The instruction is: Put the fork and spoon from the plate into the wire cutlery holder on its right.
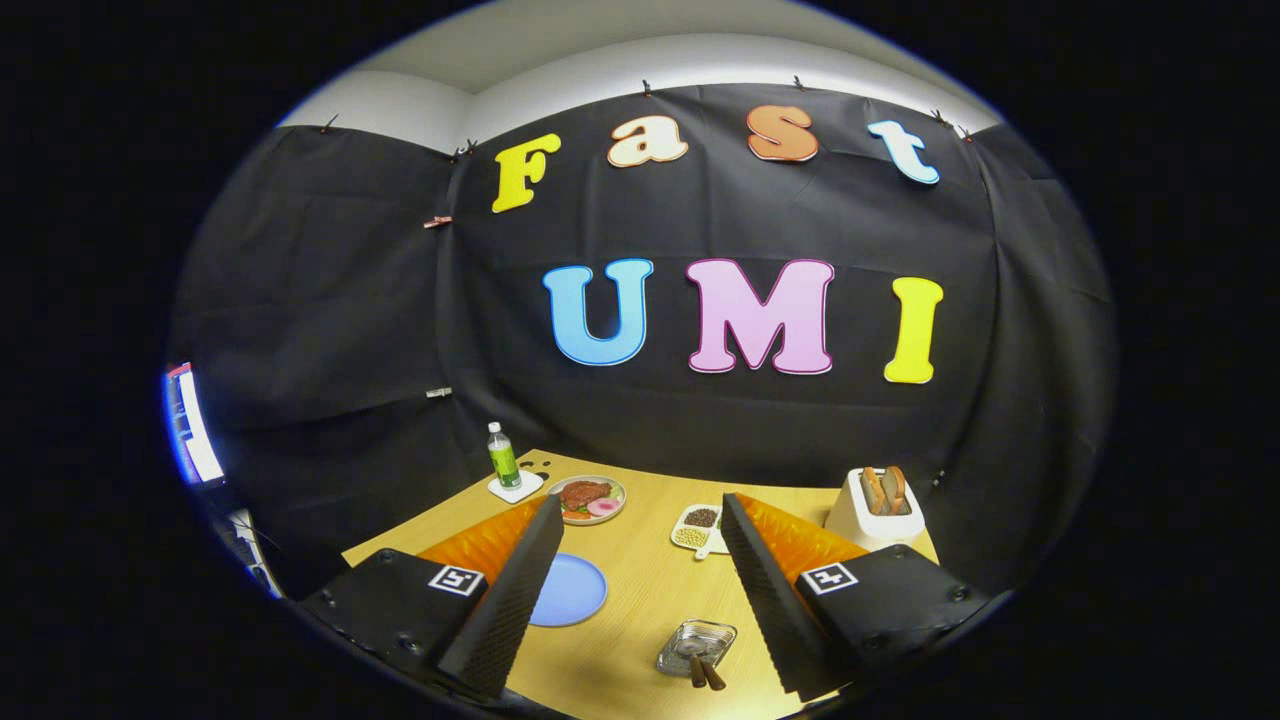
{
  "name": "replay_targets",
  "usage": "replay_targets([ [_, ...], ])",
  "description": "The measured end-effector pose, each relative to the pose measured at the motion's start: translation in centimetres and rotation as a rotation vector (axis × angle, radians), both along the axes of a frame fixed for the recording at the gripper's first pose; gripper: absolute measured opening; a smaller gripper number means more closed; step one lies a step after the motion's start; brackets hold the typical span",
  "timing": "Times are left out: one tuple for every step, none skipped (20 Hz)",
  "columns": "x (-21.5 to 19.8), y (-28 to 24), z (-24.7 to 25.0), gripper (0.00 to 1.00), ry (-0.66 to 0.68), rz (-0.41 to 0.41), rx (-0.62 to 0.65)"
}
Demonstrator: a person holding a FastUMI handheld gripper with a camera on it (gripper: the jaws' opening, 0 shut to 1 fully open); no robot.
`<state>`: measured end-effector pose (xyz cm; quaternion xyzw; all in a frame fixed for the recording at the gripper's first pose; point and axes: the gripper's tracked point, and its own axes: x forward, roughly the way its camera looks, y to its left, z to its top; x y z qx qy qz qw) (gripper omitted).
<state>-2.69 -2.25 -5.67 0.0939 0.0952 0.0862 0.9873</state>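
My gripper (640, 502) is held above the wooden table (640, 580), open, with nothing between its fingers. A plain blue plate (572, 590) lies on the table beside the left finger (505, 590), which hides part of it; the visible part is bare. To the plate's right, close to the inner side of the right finger (770, 590), sits the wire cutlery holder (697, 643). Two brown utensil handles (705, 673) stick out of the holder toward me. I cannot tell which one is the fork and which the spoon.
Beyond the fingers stand a plate of food (587, 498), a green bottle (503, 458) on a white coaster, and a divided dish of beans (697, 527). A white toaster (873, 512) holding bread stands at the table's far right, close to the black cloth wall.
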Motion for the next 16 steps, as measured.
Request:
replay_targets([
  [0.0,-0.2,-0.1,0.99,-0.006,0.006,-0.008],
  [0.0,-0.3,-0.2,0.99,-0.012,0.012,-0.009],
  [0.0,-0.3,-0.2,0.99,-0.015,0.02,-0.002],
  [0.1,-0.4,-0.1,0.99,-0.019,0.023,0.003],
  [0.2,-0.6,0.0,0.99,-0.025,0.025,0.007],
  [0.4,-0.7,0.1,0.99,-0.031,0.028,0.007],
  [0.5,-0.8,0.0,0.99,-0.033,0.029,0.007],
  [0.6,-0.8,-0.1,0.98,-0.033,0.034,0.008],
  [0.7,-0.7,-0.4,0.99,-0.027,0.038,0.01],
  [0.7,-0.6,-0.5,0.98,-0.023,0.044,0.012],
  [0.8,-0.5,-0.5,0.99,-0.023,0.048,0.012],
  [0.9,-0.5,-0.5,0.99,-0.026,0.05,0.012],
  [1.0,-0.4,-0.5,0.99,-0.024,0.053,0.012],
  [1.0,-0.3,-0.6,0.98,-0.022,0.058,0.013],
  [1.0,-0.3,-0.7,0.99,-0.02,0.061,0.012],
  [1.1,-0.2,-0.7,0.99,-0.02,0.062,0.011],
])
